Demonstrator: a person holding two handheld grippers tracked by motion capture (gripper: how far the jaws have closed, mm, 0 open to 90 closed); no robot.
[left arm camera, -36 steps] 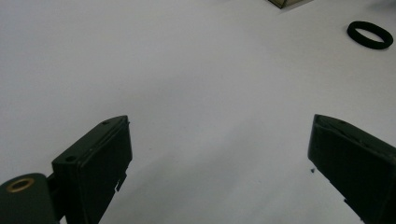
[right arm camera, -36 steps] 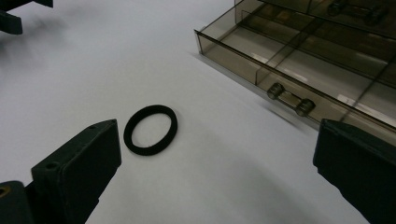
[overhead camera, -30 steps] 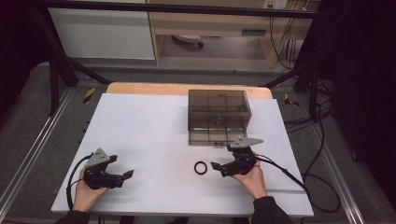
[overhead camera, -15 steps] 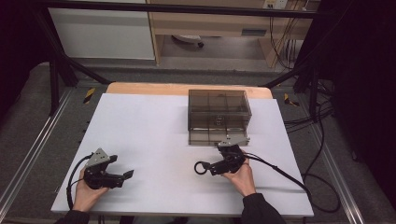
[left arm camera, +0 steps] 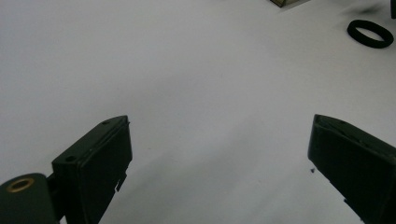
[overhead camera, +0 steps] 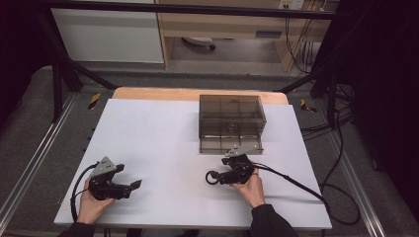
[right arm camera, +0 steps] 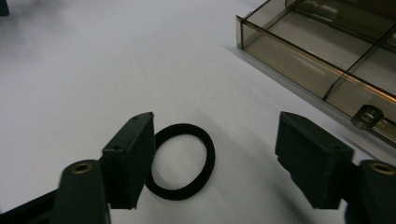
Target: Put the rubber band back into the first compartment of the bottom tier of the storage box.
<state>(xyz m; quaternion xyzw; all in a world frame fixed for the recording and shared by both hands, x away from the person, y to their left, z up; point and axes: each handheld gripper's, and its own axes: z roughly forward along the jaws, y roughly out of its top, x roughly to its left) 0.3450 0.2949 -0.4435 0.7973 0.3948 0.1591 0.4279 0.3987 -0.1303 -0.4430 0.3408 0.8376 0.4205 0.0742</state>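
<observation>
- Black rubber ring (right arm camera: 180, 161) lies flat on my white surface (overhead camera: 163, 138), near the smoky clear plastic box (overhead camera: 230, 123).
- My right gripper (right arm camera: 215, 158) jaws have just been closing around it, not yet pressing.
- My left gripper (left arm camera: 219, 163) jaws gape, holding nothing.

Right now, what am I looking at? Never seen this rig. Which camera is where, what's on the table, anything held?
No robot arm: a person holds a two-jaw gripper in each hand. The high view looks down on a white table from the person's side. The other two views ride on the grippers, looking along their black jaws.

On the table lie a smoky clear compartment box and a black rubber ring.

The left gripper rests open over bare table. The right gripper has reached the ring. Its jaws have just been closing, but a gap remains: one jaw sits over the ring's edge, the other stands well apart. Nothing is held yet.
</observation>
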